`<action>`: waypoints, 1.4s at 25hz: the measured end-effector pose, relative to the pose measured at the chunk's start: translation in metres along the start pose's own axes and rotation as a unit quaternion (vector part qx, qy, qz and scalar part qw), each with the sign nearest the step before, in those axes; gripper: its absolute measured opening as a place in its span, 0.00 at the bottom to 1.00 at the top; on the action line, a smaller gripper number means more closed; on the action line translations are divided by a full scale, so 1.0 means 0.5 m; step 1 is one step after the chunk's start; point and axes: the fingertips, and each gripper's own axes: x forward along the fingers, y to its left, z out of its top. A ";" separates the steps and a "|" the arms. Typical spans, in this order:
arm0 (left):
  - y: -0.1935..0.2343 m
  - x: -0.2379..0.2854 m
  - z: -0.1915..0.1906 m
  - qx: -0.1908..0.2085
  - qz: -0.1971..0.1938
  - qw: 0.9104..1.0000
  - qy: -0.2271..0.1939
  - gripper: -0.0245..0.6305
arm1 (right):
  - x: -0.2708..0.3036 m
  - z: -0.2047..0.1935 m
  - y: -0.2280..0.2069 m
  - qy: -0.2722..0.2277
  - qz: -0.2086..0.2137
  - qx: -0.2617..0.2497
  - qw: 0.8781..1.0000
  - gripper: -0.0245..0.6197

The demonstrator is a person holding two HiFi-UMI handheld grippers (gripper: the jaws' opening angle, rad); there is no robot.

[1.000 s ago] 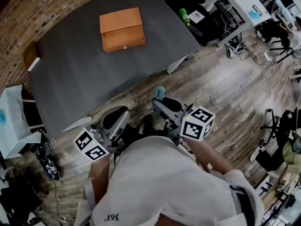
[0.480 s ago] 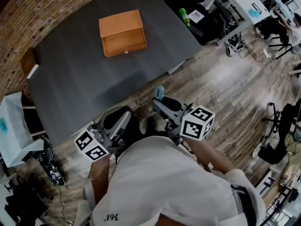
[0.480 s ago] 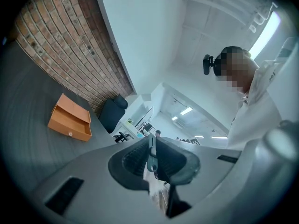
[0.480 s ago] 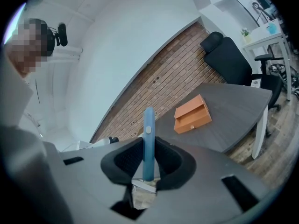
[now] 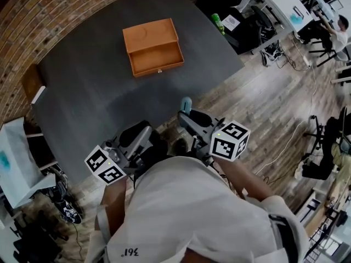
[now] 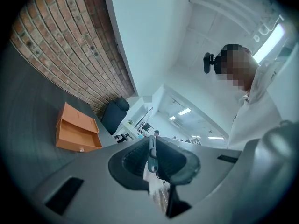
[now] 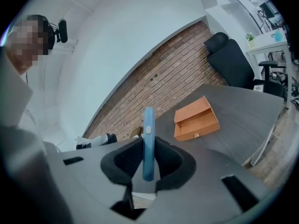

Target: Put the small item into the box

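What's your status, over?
Right gripper shut on blue stick. Left gripper shut on thin grey strip. Orange box open on table, nothing between.

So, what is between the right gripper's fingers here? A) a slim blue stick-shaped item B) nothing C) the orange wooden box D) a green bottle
A: the right gripper is shut on the slim blue stick-shaped item; the orange wooden box sits apart on the dark grey table.

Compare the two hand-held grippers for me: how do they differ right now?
The right gripper clamps a slim blue item upright between its jaws. The left gripper has its jaws closed together with no such item. In the head view the right gripper is held farther forward than the left gripper. Both point toward the table with the orange box.
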 end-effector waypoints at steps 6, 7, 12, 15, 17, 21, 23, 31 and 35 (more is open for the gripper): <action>0.062 -0.020 0.040 0.003 -0.018 1.000 0.021 0.12 | 0.070 0.020 -0.009 -0.002 -0.035 -0.018 0.999 0.16; 0.073 -0.024 0.042 0.002 -0.020 1.000 0.024 0.12 | 0.081 0.023 -0.011 -0.002 -0.041 -0.023 0.999 0.16; 0.119 -0.028 0.048 0.005 -0.023 0.999 0.034 0.12 | 0.117 0.041 -0.030 0.002 -0.064 -0.048 0.997 0.16; 0.133 -0.022 0.048 0.008 -0.022 0.999 0.033 0.12 | 0.129 0.050 -0.045 0.014 -0.073 -0.068 0.995 0.16; 0.142 -0.016 0.050 0.010 -0.019 0.999 0.033 0.12 | 0.138 0.061 -0.057 0.020 -0.076 -0.081 0.994 0.16; 0.160 0.000 0.049 0.018 -0.001 0.999 0.031 0.19 | 0.158 0.074 -0.086 0.039 -0.073 -0.096 0.992 0.16; 0.170 0.009 0.048 0.021 0.009 0.999 0.027 0.20 | 0.172 0.078 -0.103 0.052 -0.068 -0.102 0.991 0.16; 0.231 0.051 0.048 0.018 0.050 0.998 0.020 0.20 | 0.244 0.101 -0.178 0.103 -0.048 -0.123 0.986 0.16; 0.268 0.076 0.038 0.019 0.062 0.998 0.025 0.20 | 0.281 0.108 -0.221 0.133 -0.047 -0.140 0.980 0.16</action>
